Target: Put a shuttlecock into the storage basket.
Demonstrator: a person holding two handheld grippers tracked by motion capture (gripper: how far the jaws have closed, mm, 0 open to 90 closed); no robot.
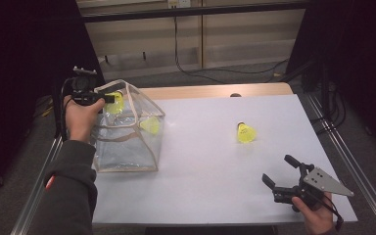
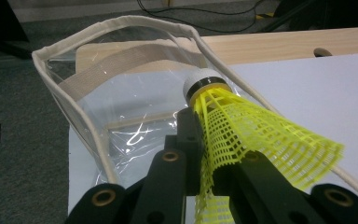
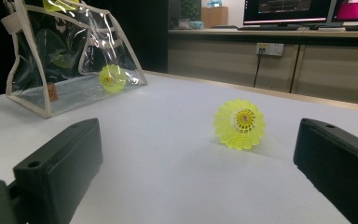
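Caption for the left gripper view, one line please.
Left tongs shut on a yellow shuttlecock, held over the open mouth of a clear bag on the white table.

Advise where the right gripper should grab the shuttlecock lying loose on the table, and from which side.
Probably grip the loose shuttlecock across its yellow mesh skirt, coming from the right gripper side, near the table's front right corner. It lies on its side with the skirt's open end facing that gripper, whose jaws stand open. The skirt is its widest part; the cork points away.
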